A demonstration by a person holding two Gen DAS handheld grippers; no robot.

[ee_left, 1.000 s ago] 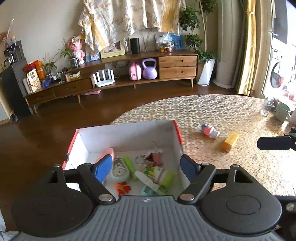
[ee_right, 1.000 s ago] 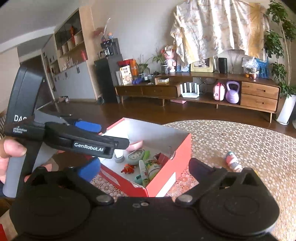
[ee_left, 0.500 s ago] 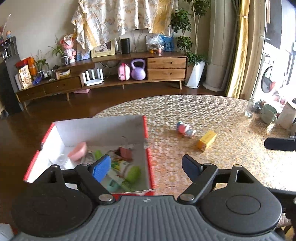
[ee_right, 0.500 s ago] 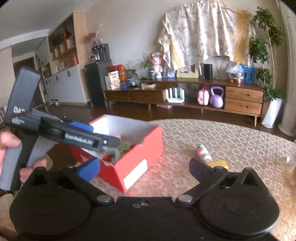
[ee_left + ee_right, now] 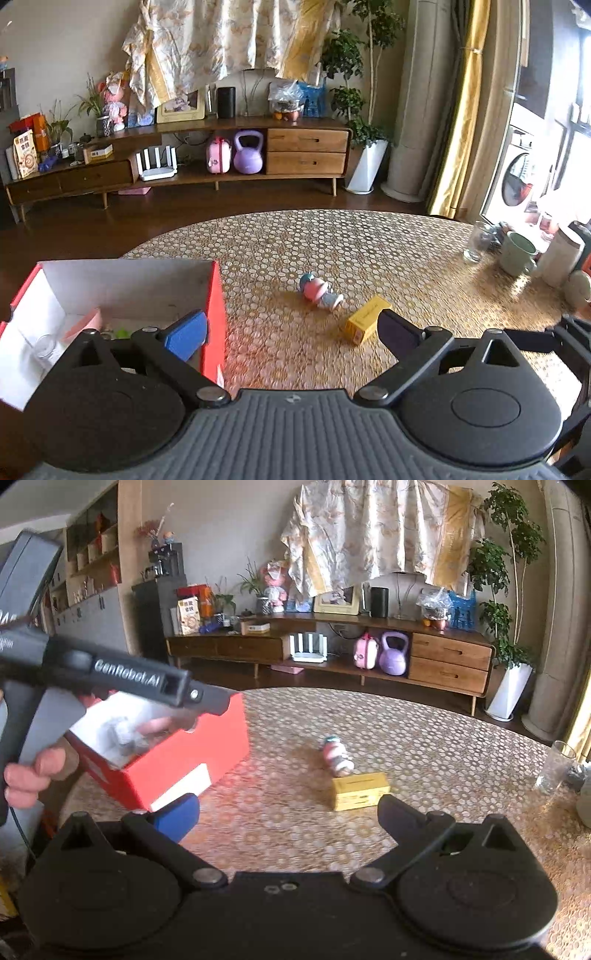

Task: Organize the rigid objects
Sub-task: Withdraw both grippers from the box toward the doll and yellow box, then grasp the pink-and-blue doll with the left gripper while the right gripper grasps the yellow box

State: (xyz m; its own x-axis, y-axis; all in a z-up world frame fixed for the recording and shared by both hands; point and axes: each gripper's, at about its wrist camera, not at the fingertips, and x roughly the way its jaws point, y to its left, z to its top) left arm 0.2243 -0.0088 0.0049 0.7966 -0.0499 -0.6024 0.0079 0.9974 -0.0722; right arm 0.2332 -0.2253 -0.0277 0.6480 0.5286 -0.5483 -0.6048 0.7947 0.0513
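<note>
A red box [image 5: 216, 295] with a white inside stands at the table's left and holds several small items; it also shows in the right wrist view [image 5: 192, 753]. A pink and blue toy [image 5: 319, 291] [image 5: 338, 757] lies on the table, with a small yellow box [image 5: 365, 319] [image 5: 360, 790] just beside it. My left gripper [image 5: 290, 334] is open and empty, above the table between the red box and the yellow box. My right gripper [image 5: 288, 818] is open and empty, just short of the yellow box.
The round table [image 5: 332, 243] has a patterned cover. A glass [image 5: 476, 242], a green mug [image 5: 517, 253] and a white container [image 5: 561, 258] stand at its right edge. The left gripper's body [image 5: 110, 675] crosses over the red box in the right wrist view.
Both grippers have swung right, away from above the red box toward the toy and yellow box. Both stayed open and empty.
</note>
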